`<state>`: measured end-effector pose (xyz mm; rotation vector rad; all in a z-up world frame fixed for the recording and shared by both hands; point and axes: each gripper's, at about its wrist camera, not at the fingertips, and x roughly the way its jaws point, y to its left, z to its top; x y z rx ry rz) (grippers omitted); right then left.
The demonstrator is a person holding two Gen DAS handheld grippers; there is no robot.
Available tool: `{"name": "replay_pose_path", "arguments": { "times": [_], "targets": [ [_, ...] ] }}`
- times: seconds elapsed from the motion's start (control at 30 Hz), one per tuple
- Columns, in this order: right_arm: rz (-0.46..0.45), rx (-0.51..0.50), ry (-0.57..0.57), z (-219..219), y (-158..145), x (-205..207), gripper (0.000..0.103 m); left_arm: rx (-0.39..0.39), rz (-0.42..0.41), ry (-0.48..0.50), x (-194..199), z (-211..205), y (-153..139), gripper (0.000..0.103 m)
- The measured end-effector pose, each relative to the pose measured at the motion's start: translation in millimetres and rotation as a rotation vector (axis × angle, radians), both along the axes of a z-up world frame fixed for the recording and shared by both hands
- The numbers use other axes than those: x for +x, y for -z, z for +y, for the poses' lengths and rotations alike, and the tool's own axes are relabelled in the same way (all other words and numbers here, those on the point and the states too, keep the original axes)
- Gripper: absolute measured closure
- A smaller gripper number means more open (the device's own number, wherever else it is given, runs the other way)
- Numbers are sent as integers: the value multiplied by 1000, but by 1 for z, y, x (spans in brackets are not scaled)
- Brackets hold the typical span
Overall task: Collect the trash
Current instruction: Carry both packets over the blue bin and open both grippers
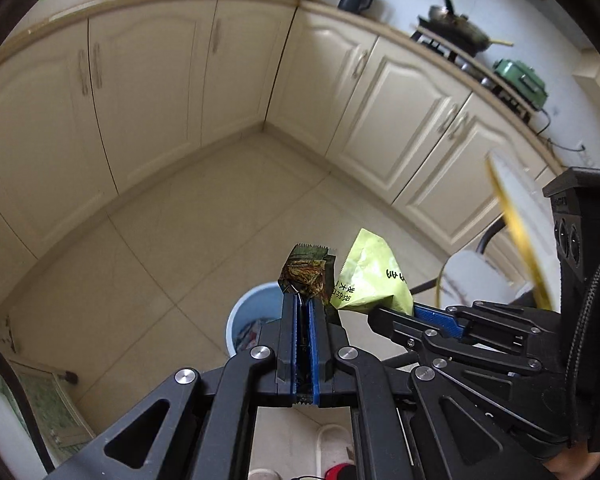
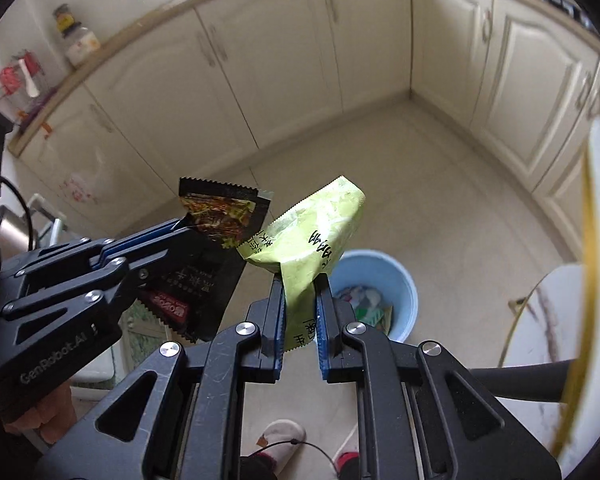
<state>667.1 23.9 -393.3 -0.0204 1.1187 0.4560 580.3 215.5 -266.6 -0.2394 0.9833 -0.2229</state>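
The left gripper (image 1: pixel 306 300) is pinching a dark snack wrapper (image 1: pixel 305 273) above the near blue bin (image 2: pixel 396 280); just right, the right gripper (image 2: pixel 300 292) is clamping a green wrapper (image 2: pixel 312 236), the wrappers nearly touching.

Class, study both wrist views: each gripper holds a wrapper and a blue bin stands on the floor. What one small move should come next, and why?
Probably carry both grippers lower and forward until they hang over the blue bin. The left gripper pinches the dark wrapper, the right gripper the green wrapper, and the bin, already holding trash, lies just beyond them.
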Motion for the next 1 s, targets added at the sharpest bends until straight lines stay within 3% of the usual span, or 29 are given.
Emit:
{"name": "replay_pose_path", "arguments": {
  "times": [0.2, 0.33, 0.43, 0.47, 0.53, 0.8, 0.9, 0.97, 1.0],
  "targets": [
    [136, -30, 82, -7, 88, 38, 88, 18, 117, 26, 44, -6, 72, 102],
    [222, -35, 145, -18, 141, 62, 82, 20, 175, 43, 64, -8, 104, 102],
    [247, -42, 185, -35, 166, 73, 71, 9, 207, 46, 84, -14, 130, 102],
    [253, -42, 199, -39, 173, 76, 63, 16, 216, 49, 87, -13, 136, 102],
    [254, -56, 226, -49, 182, 79, 54, 22, 229, 49, 101, -21, 142, 102],
    [264, -78, 288, -82, 196, 77, 50, 56, 264, 51, 128, -40, 168, 99],
    [259, -73, 290, -87, 193, 72, 47, 77, 272, 32, 129, -36, 166, 85],
    [257, -68, 295, -91, 191, 71, 46, 115, 267, 7, 128, -30, 161, 68],
    [258, -63, 294, -90, 189, 72, 46, 129, 258, -6, 126, -28, 156, 67]
  ]
}}
